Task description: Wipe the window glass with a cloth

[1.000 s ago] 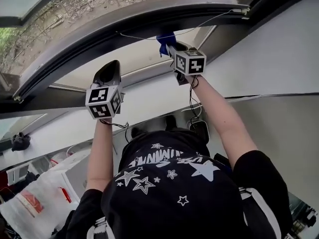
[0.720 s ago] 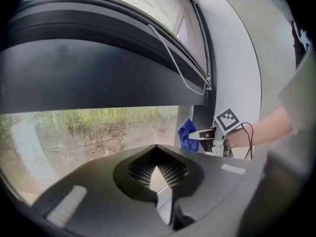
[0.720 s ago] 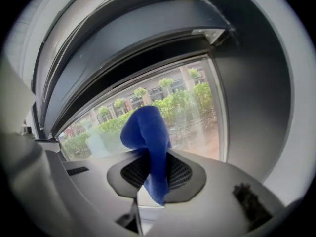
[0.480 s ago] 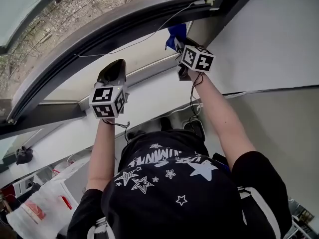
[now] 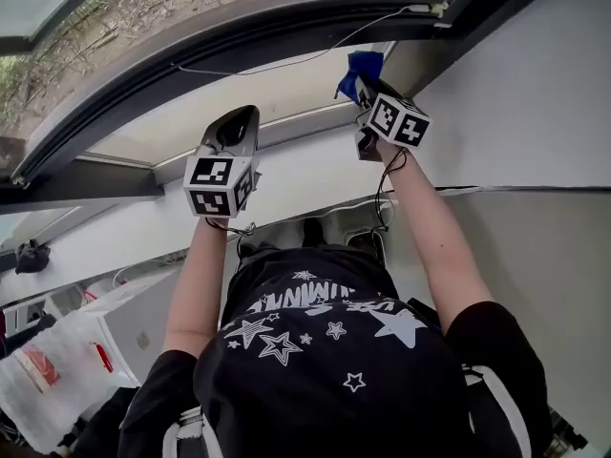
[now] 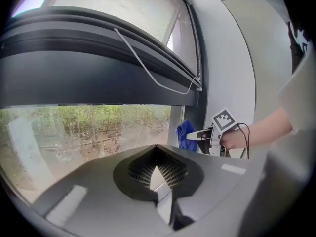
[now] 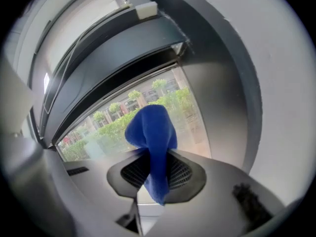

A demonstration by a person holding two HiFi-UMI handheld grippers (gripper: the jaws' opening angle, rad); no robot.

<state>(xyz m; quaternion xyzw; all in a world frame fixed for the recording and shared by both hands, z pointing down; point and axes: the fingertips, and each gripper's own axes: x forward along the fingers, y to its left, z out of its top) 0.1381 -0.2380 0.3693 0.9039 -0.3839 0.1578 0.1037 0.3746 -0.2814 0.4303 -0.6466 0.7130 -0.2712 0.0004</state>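
Note:
A blue cloth [image 5: 362, 65] is bunched in my right gripper [image 5: 364, 84], which is shut on it and held up at the right end of the window. In the right gripper view the cloth [image 7: 153, 132] stands up from the jaws in front of the window glass [image 7: 182, 100]; whether it touches the glass I cannot tell. My left gripper [image 5: 243, 115] is raised to the left of it, shut with nothing between its jaws. In the left gripper view it [image 6: 156, 148] points at the glass [image 6: 89, 132], with the cloth [image 6: 184, 135] off to the right.
A dark curved window frame [image 5: 191, 51] runs above both grippers, with a thin white cable [image 5: 286, 62] hanging along it. A white wall [image 5: 535, 93] closes the right side. A white plastic bag [image 5: 43, 375] and boxes lie low at the left.
My right gripper has carried the cloth to the right, towards the window's right corner. The left gripper has shifted a little up and to the right.

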